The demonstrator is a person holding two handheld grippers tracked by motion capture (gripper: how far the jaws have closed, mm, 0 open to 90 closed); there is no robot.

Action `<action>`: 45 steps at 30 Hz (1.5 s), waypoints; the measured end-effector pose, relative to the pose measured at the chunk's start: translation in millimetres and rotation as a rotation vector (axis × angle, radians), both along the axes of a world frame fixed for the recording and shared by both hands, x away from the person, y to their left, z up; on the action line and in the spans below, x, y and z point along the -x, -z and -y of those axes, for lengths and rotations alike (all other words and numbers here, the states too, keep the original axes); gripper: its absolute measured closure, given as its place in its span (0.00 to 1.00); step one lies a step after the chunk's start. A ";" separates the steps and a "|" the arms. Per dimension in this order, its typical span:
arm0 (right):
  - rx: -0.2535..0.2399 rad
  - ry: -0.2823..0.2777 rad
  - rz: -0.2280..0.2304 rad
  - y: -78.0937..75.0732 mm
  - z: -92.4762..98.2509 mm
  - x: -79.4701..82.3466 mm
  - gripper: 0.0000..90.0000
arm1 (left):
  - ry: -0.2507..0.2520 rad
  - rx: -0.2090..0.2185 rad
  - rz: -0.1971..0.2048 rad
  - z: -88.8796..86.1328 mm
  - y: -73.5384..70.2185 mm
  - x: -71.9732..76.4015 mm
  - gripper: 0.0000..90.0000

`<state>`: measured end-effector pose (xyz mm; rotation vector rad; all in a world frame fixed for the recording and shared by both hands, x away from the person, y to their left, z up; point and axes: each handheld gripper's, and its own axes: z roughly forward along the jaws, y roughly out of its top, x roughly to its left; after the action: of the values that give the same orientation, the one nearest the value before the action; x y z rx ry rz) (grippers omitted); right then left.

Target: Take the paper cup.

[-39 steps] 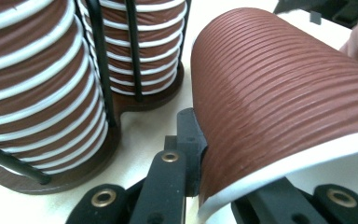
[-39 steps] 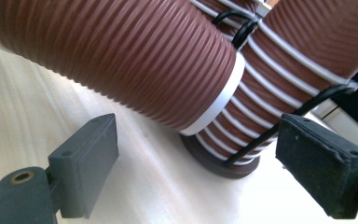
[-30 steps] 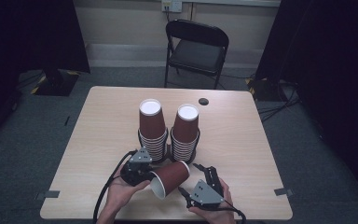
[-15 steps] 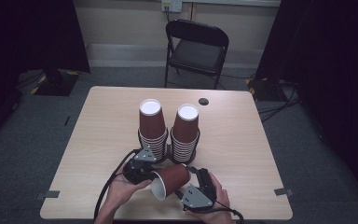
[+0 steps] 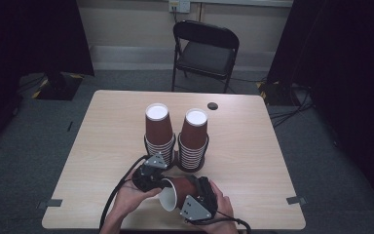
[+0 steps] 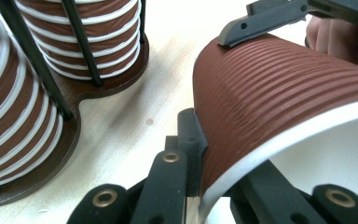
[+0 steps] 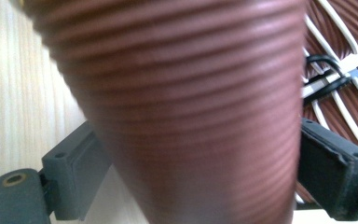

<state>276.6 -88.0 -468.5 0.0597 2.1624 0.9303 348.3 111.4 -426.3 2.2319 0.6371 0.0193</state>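
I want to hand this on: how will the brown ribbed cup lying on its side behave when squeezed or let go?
The cup looks like thin paper, so probably light and crushable. Its ribs likely help grip. Released on its side, it may roll in a curve.

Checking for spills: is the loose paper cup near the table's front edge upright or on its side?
On its side: the ribbed brown paper cup lies level, its white rim facing the table's front-left corner.

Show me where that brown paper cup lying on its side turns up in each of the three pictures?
High view: the loose cup lies low at centre, between the two hands.
Left gripper view: the cup covers the right half, white rim toward the camera.
Right gripper view: its ribbed wall spans the middle, blurred.
Shared landmark: the stacked cups in the dark holder.
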 end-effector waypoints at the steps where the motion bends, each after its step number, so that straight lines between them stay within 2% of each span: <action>1: 0.000 -0.005 -0.002 -0.3 -0.5 -0.2 0.12 | -0.005 0.001 -0.004 0.5 -0.2 0.0 0.96; 4: 0.004 -0.008 -0.005 -0.8 -3.2 -0.1 0.13 | -0.004 0.005 -0.006 2.7 0.4 0.4 0.96; 6: 0.031 0.005 0.008 -1.1 -5.7 1.1 0.14 | -0.006 0.016 0.002 3.6 0.9 0.6 0.96; 7: 0.010 -0.008 -0.001 -1.5 -6.7 2.2 0.14 | -0.005 0.021 0.002 3.9 1.3 0.6 0.95; 9: 0.033 -0.011 0.011 -2.0 -9.0 3.5 0.14 | -0.004 0.026 -0.001 6.2 2.8 0.4 0.95; 14: 0.012 -0.024 0.005 -2.7 -13.3 3.4 0.13 | -0.007 0.023 -0.007 7.5 4.0 -0.3 0.94; 19: 0.017 -0.017 0.019 -3.7 -16.6 3.9 0.12 | -0.019 0.045 -0.019 9.1 5.5 -1.3 0.93; 25: 0.015 -0.017 0.022 -3.3 -20.0 2.9 0.11 | -0.026 0.014 -0.009 12.9 7.3 -0.5 0.92; 27: 0.012 -0.033 0.028 -4.9 -22.4 3.3 0.11 | -0.025 0.006 -0.008 13.3 8.0 -0.3 0.91; 30: 0.017 -0.035 0.027 -5.2 -23.6 3.4 0.11 | -0.033 0.025 -0.014 12.1 10.3 0.2 0.91; 33: 0.022 -0.032 0.018 -4.2 -24.0 4.0 0.11 | -0.033 0.021 -0.019 11.9 12.7 0.3 0.91; 36: 0.006 -0.029 -0.007 -4.3 -22.6 3.1 0.12 | -0.042 0.042 -0.023 12.2 13.6 0.0 0.90; 41: -0.047 -0.031 -0.014 -8.1 -19.5 0.2 0.12 | -0.084 0.066 -0.005 8.8 11.8 0.2 0.88; 43: -0.072 -0.025 -0.027 -9.8 -18.7 -1.3 0.13 | -0.090 0.094 -0.008 5.8 11.9 -0.6 0.87; 45: -0.096 -0.021 -0.043 -11.0 -18.5 -4.1 0.13 | -0.097 0.119 0.005 3.5 11.8 -0.4 0.86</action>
<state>280.7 -69.5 -457.6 0.1049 2.1608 1.0529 348.7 107.9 -438.0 2.0846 0.7245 0.0347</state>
